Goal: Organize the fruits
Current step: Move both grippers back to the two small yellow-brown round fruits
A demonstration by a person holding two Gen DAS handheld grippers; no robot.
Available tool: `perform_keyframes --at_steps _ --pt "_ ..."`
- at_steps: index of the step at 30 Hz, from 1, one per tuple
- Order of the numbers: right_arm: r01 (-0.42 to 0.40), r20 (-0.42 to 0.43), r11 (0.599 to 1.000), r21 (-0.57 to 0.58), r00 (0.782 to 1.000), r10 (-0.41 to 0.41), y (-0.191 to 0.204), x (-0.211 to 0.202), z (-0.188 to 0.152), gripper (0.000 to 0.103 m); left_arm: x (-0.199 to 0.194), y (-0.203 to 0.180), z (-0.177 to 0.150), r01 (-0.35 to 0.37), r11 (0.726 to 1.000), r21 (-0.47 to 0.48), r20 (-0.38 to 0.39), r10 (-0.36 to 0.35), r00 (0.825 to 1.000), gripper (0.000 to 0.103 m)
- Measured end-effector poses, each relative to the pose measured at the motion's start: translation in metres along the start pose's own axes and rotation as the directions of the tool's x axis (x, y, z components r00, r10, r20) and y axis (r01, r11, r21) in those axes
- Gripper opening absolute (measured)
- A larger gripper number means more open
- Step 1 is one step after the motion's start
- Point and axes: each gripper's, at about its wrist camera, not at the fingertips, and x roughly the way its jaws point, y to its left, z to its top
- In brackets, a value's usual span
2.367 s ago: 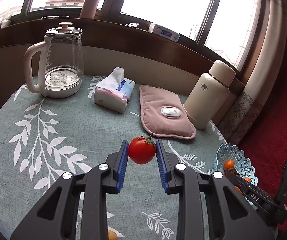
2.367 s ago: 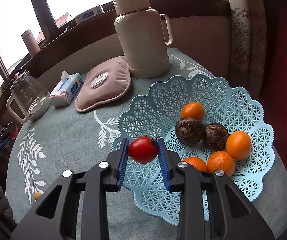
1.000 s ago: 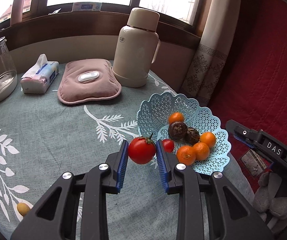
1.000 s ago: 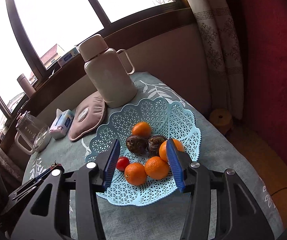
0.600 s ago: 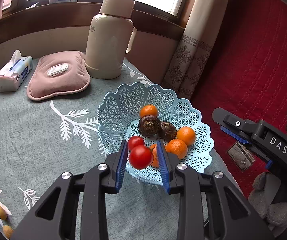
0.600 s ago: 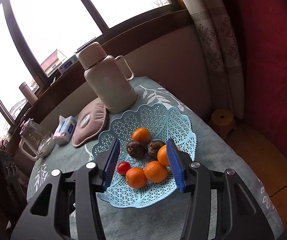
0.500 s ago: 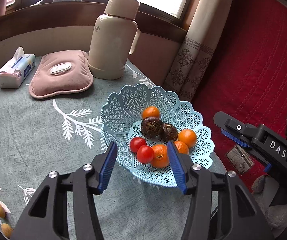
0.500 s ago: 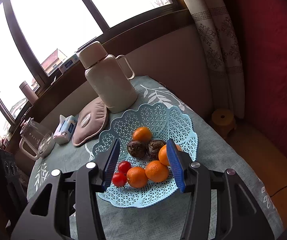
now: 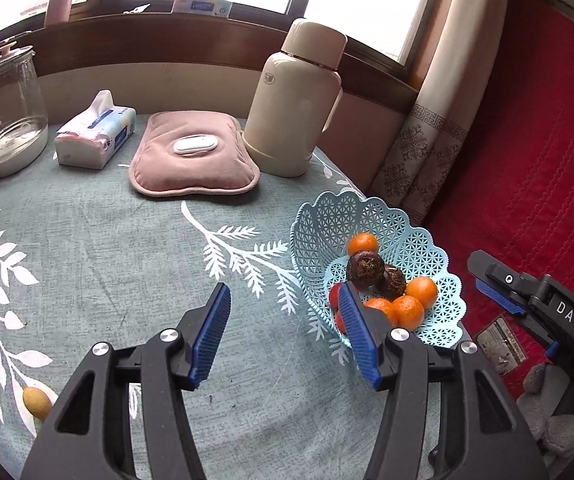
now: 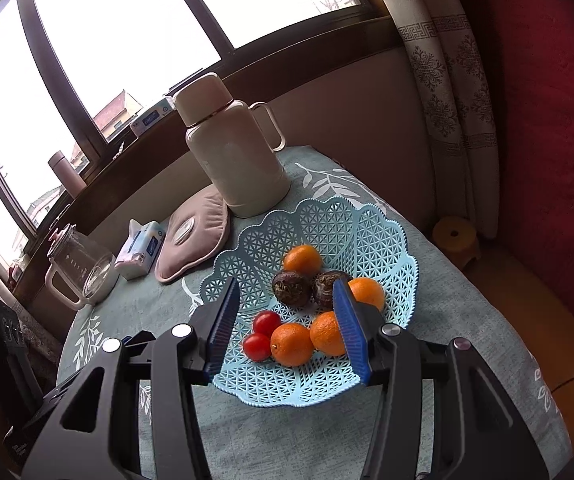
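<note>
A light blue lattice basket [image 10: 371,236] [image 9: 327,220] sits at the table's right edge. It holds several oranges [image 10: 291,343], two dark brown fruits [image 10: 291,288] and two red tomatoes [image 10: 266,322]. My left gripper [image 9: 285,332] is open and empty, hanging over the tablecloth just left of the basket. My right gripper [image 10: 285,330] is open and empty, raised above the basket's near side. A small yellow fruit [image 9: 37,402] lies on the cloth at the left wrist view's lower left.
A cream thermos [image 9: 297,100], a pink heating pad [image 9: 195,158], a tissue pack [image 9: 95,134] and a glass kettle [image 9: 7,112] stand at the back of the round table. A red sofa [image 9: 547,140] is to the right. The right gripper's body [image 9: 547,312] shows beyond the basket.
My left gripper opened and dropped its tomato into the basket beside the first tomato, then drew back to the left. My right gripper stayed open above the basket.
</note>
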Motion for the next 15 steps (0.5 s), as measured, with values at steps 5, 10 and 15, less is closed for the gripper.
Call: perform_keyframes --at_steps 5,10,15 --pt "-0.007 -0.002 1.000 -0.012 1.000 0.007 0.007 0.002 -0.005 0.061 -0.011 0.010 -0.004 -0.035 0.999 -0.018 0.022 0.035 0.999 0.060" --pt "-0.014 -0.016 1.000 -0.025 1.000 0.014 0.012 0.005 -0.009 0.061 -0.021 0.018 -0.012 -0.064 0.998 -0.014 0.029 0.065 0.997 0.060" --pt "-0.021 -0.033 0.999 -0.036 0.999 0.019 0.016 0.009 -0.014 0.063 -0.030 0.030 -0.023 -0.092 0.995 -0.029 0.022 0.093 0.995 0.070"
